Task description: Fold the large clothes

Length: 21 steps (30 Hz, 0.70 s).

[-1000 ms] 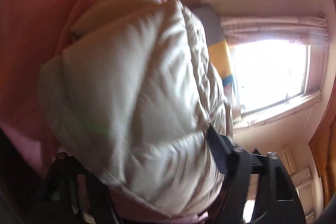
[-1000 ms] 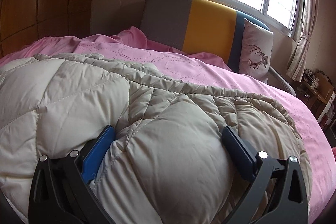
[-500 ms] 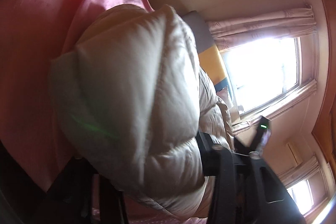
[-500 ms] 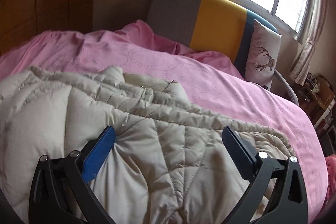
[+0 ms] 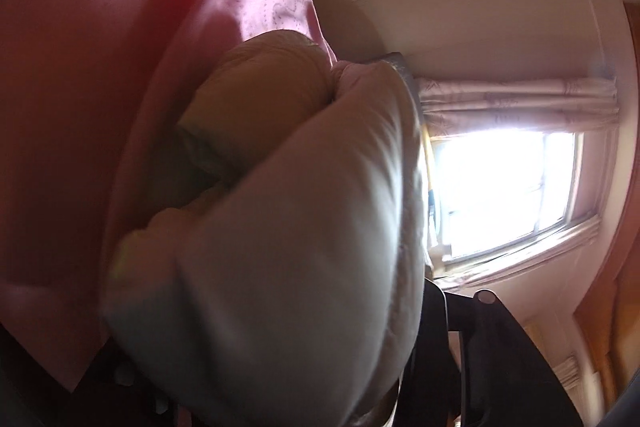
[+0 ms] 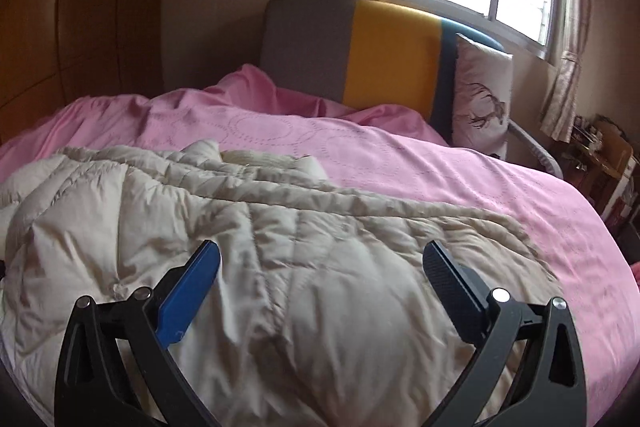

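The coat (image 6: pixel 248 267) lies across the lower left of the pink bed (image 6: pixel 400 163). The left hand-held gripper (image 5: pixel 288 367) is closing on a puffy fold; it should bite deep. The right hand-held gripper (image 6: pixel 320 287) hovers above with jaws apart, ready to flatten.

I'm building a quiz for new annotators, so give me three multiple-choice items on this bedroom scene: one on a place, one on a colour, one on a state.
1. Where does the cream quilted puffer jacket lie?
A. on the pink bedspread
B. on a wooden floor
C. on a hanger

2. What colour is the middle panel of the padded headboard?
A. red
B. yellow
C. white

3. How does the right gripper stand?
A. clamped on a pillow
B. out of view
C. open above the jacket, holding nothing

Answers: 1 A, pink cloth surrounds the jacket; 2 B, yellow sits between grey and blue; 3 C, its fingers are spread wide with nothing pinched.
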Motion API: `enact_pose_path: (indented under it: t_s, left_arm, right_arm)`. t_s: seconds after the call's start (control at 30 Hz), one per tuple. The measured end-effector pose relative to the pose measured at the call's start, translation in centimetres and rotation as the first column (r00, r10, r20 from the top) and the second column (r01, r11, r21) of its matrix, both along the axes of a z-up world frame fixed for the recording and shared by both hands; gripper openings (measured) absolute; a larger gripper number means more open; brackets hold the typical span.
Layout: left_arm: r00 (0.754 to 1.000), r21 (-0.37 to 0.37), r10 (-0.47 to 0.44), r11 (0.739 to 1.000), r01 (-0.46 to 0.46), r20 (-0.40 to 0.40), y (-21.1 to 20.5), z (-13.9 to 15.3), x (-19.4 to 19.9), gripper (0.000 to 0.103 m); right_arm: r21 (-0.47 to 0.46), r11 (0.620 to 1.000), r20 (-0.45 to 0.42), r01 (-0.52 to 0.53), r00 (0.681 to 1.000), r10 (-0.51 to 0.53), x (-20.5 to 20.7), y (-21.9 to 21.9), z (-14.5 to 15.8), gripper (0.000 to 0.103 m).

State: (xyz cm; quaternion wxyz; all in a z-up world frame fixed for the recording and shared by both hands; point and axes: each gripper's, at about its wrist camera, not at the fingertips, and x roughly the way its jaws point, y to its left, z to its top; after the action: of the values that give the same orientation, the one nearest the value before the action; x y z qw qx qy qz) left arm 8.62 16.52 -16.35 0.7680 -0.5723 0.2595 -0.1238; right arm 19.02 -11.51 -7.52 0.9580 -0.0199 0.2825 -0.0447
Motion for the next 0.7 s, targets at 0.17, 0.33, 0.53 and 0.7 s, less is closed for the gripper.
enact_pose_path:
  t_s: [0.17, 0.33, 0.53, 0.7]
  left_arm:
    - [0.999, -0.019, -0.018, 1.000, 0.019, 0.043, -0.2, 1.3, -0.2, 0.037]
    - [0.993, 0.019, -0.042, 0.999, 0.040, 0.108, -0.9, 4.3, -1.0, 0.036]
    - [0.989, 0.076, -0.044, 0.997, 0.033, 0.142, -1.1, 5.5, -1.7, 0.036]
    - [0.972, 0.176, -0.083, 0.983, 0.044, 0.219, -1.8, 7.9, -2.2, 0.036]
  right_arm:
    - [-0.132, 0.991, -0.021, -0.005, 1.000, 0.002, -0.8, 0.0, -3.6, 0.101]
    - [-0.141, 0.990, -0.066, 0.003, 0.998, -0.012, -0.5, 0.2, -3.0, 0.101]
    - [-0.091, 0.994, 0.021, -0.055, 0.998, 0.057, -3.7, 2.4, -0.8, 0.101]
    - [-0.153, 0.985, -0.009, -0.076, 0.997, 0.076, -2.4, 5.2, -3.9, 0.101]
